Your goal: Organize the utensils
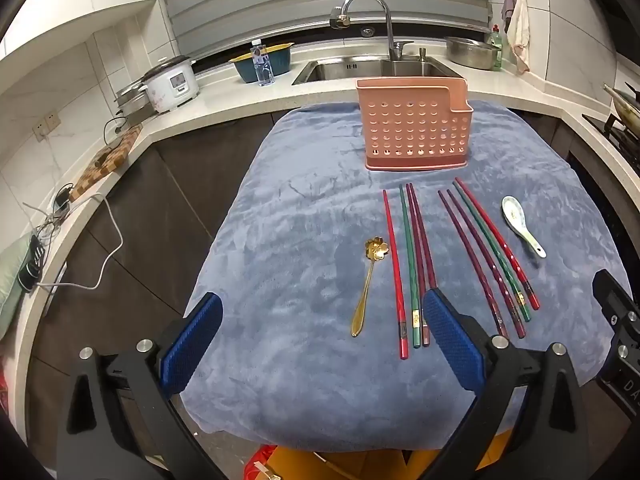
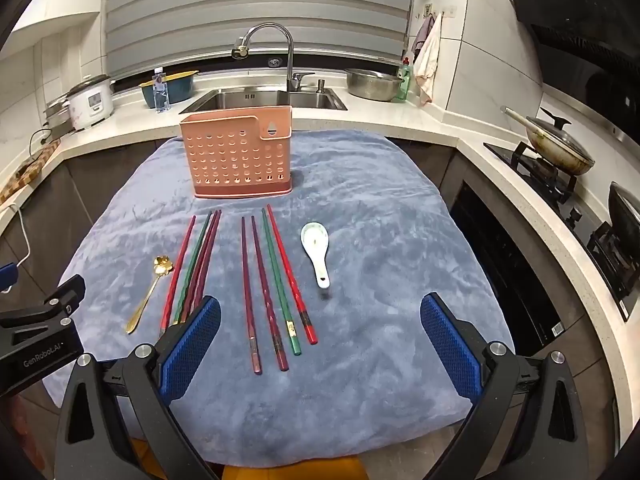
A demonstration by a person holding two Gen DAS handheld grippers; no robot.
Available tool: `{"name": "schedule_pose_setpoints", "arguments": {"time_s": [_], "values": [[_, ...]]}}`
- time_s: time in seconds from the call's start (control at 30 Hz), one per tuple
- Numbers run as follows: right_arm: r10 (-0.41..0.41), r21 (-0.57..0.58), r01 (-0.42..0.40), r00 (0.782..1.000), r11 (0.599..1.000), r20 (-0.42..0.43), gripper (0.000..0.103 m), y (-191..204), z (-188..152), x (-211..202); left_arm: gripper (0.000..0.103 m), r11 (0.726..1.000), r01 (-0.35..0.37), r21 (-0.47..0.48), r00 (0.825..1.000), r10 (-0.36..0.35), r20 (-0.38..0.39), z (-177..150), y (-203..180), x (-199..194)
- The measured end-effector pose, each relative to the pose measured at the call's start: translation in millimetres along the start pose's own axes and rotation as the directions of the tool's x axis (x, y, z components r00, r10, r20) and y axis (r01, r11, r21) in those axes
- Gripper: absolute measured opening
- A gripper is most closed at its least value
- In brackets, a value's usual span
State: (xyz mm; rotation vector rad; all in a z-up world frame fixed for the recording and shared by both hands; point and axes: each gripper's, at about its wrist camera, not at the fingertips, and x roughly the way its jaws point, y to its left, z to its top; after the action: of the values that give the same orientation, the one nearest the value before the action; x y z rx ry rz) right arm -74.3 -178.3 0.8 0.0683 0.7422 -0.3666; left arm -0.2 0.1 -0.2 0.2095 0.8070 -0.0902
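A pink perforated utensil holder [image 1: 414, 128] [image 2: 238, 156] stands upright at the far side of a blue cloth [image 1: 300, 240] [image 2: 380, 260]. In front of it lie two groups of red, green and purple chopsticks: a left group [image 1: 412, 264] [image 2: 196, 264] and a right group [image 1: 488, 252] [image 2: 276, 280]. A gold flower-shaped spoon [image 1: 366, 284] [image 2: 150, 288] lies left of them, a white ceramic spoon [image 1: 520, 222] [image 2: 317, 250] right of them. My left gripper [image 1: 320, 344] is open and empty above the near cloth. My right gripper [image 2: 320, 348] is open and empty near the right chopstick handles.
Behind the cloth is a white counter with a steel sink [image 1: 380, 68] [image 2: 264, 98] and faucet. A rice cooker [image 1: 170, 84] and blue basin [image 1: 264, 62] stand at the left, a steel bowl [image 2: 374, 84] at the right. A wok sits on the stove [image 2: 560, 148].
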Motion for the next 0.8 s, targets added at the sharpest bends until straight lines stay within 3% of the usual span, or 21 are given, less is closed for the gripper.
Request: {"name": "schedule_pose_setpoints", "arguments": {"time_s": [0.8], "values": [[0.005, -0.008, -0.005, 1.0, 1.0, -0.008, 0.096, -1, -4, -8, 0.096, 1.0, 0.004, 0.02, 1.0, -0.003, -0.013, -6, -4, -10]]}}
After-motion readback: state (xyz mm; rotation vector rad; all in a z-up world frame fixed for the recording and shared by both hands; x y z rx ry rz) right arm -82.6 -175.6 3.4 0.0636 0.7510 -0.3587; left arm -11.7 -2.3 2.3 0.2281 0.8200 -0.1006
